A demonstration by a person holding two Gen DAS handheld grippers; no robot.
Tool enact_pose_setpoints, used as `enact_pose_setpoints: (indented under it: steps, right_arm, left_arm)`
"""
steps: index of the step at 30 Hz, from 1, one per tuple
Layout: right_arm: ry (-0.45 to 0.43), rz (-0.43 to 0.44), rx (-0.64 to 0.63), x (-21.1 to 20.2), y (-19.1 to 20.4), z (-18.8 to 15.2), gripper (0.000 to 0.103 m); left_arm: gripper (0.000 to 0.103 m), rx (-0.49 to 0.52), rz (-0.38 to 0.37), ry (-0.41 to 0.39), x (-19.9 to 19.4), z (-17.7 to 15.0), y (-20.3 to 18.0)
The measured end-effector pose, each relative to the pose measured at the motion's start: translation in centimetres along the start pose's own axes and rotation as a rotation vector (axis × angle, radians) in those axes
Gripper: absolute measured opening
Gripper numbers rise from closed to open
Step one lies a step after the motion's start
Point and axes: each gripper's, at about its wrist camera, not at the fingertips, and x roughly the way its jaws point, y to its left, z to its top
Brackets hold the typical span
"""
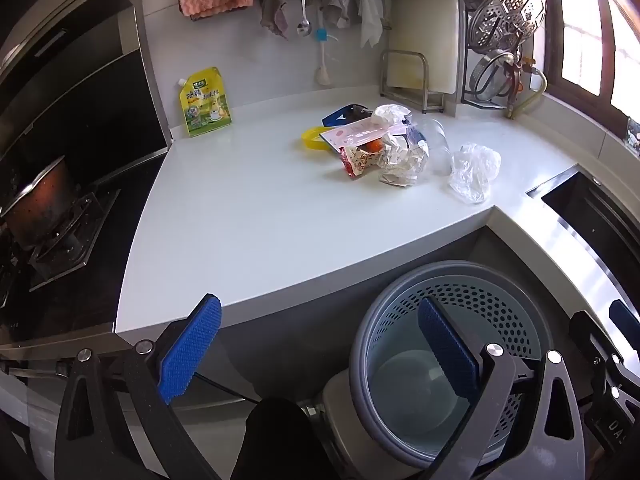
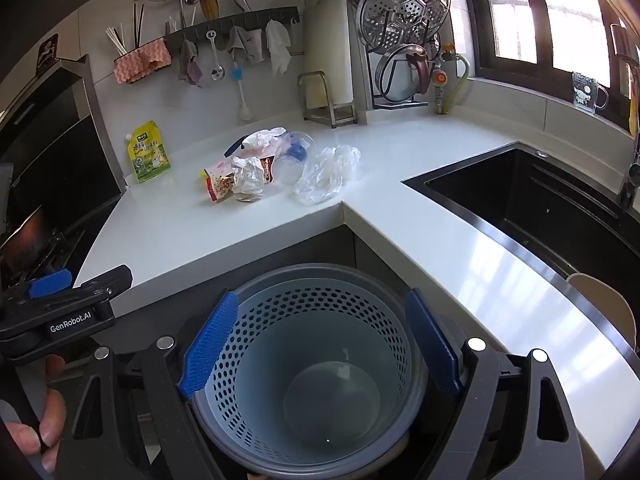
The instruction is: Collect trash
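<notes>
A pile of trash (image 1: 380, 148) lies on the white counter (image 1: 260, 220): crumpled paper (image 2: 248, 176), a red snack wrapper (image 1: 356, 160), a clear plastic cup (image 2: 294, 160) and a crumpled clear plastic bag (image 1: 474, 170) on its right. The grey bin (image 2: 320, 274) with a perforated pale-blue liner stands on the floor in the counter's inner corner, and nothing shows inside it. My left gripper (image 1: 320, 302) is open at the counter's front edge, left of the bin. My right gripper (image 2: 320, 296) is open above the bin's mouth. Both are far short of the pile.
A yellow spouted pouch (image 1: 206, 102) leans on the back wall. A black stove with a pot (image 1: 48, 208) is at the left, a dark sink (image 2: 540, 208) at the right. Cutting boards and a dish rack (image 2: 400, 40) stand at the back. A hand (image 2: 48, 420) holds the left gripper.
</notes>
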Motion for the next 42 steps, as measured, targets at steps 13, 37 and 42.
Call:
enact_pose_setpoints:
  steps: [13, 37, 42]
  right_arm:
    - [-0.001, -0.003, -0.001, -0.21, 0.01, -0.09, 0.082]
    - [-0.002, -0.002, -0.002, 0.06, -0.13, 0.00, 0.082]
    - [-0.003, -0.003, -0.002, 0.10, -0.16, -0.03, 0.082]
  left_arm:
    - [0.097, 0.005, 0.006, -0.001, -0.13, 0.18, -0.39]
    - [0.097, 0.003, 0.003, 0.000, 0.02, 0.13, -0.07]
    - [0.097, 0.001, 0.002, 0.000, -0.04, 0.11, -0.14]
